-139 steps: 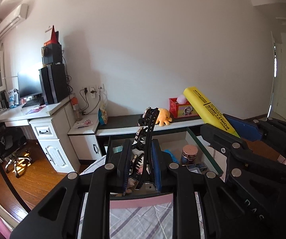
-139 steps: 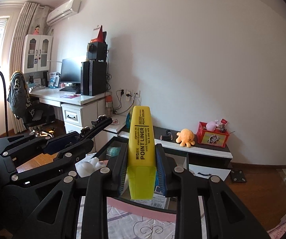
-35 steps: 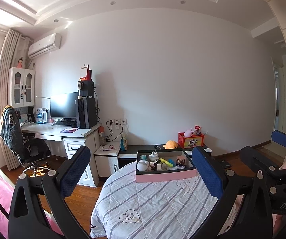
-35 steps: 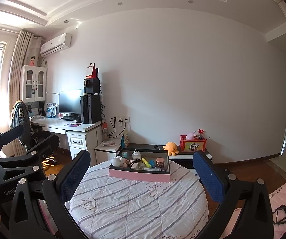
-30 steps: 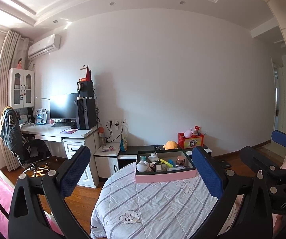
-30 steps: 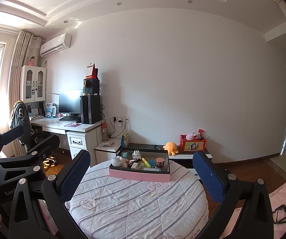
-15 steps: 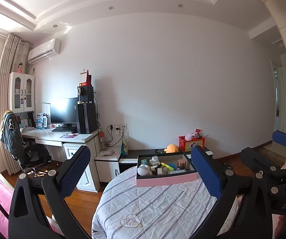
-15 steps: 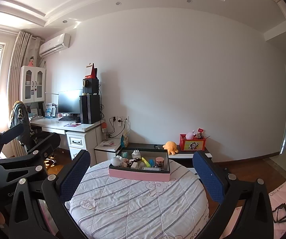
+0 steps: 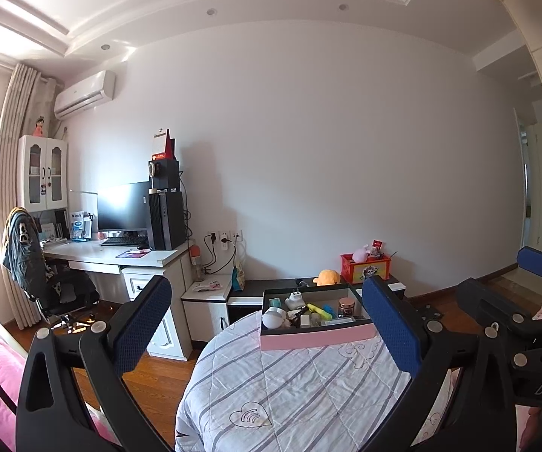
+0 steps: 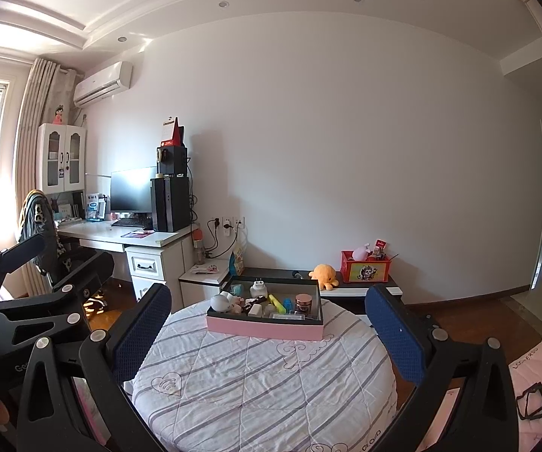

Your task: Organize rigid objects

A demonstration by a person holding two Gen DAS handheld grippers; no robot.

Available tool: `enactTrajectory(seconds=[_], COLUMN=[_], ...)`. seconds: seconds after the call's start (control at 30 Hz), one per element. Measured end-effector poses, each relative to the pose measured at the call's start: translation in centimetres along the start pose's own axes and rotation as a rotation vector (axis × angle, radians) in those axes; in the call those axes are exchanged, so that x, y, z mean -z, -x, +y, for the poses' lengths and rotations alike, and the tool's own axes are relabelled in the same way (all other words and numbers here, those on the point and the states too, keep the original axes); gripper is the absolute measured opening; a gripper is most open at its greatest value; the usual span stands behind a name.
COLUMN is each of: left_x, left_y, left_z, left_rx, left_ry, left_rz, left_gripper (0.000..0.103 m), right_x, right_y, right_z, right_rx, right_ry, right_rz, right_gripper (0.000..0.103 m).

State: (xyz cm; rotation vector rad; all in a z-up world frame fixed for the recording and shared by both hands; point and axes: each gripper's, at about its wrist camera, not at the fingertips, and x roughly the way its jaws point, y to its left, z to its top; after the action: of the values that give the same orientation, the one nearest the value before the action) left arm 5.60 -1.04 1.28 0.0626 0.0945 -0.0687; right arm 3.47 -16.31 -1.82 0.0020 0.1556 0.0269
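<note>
Clearly both grippers hang well back from the pink box (image 10: 264, 329), which sits on the far part of the round quilted bed (image 10: 263, 384). To its left, the left gripper (image 9: 271, 324) has its jaws spread wide and empty; to its right, the right gripper (image 10: 267, 329) likewise. Inside the box lie a white ball (image 10: 218, 303), yellow highlighter (image 10: 276, 303) and copper-lidded jar (image 10: 302, 301). Judging by this, sorting looks complete; any further tidying calls for approaching squarely over the rim.

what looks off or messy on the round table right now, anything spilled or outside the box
Nothing stands out. The pink box sits flat on the striped tablecloth, and the small items, such as the yellow highlighter and copper-lidded jar, are jumbled but all inside it. Both grippers, left and right, are open and empty.
</note>
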Motion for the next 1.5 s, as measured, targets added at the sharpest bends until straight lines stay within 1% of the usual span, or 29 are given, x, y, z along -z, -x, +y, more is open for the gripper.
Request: enactTrajectory(seconds=[1.5], left_x=[0.6], left_y=[0.37], left_z=[0.83], left_rx=[-0.014], left_ry=[0.002], left_rz=[0.003], left_gripper=[0.102], right_x=[0.35], right_y=[-0.31], right_z=[0.31], right_rx=[-0.002], right_ry=[-0.002], right_rz=[0.004], right_gripper=[0.103])
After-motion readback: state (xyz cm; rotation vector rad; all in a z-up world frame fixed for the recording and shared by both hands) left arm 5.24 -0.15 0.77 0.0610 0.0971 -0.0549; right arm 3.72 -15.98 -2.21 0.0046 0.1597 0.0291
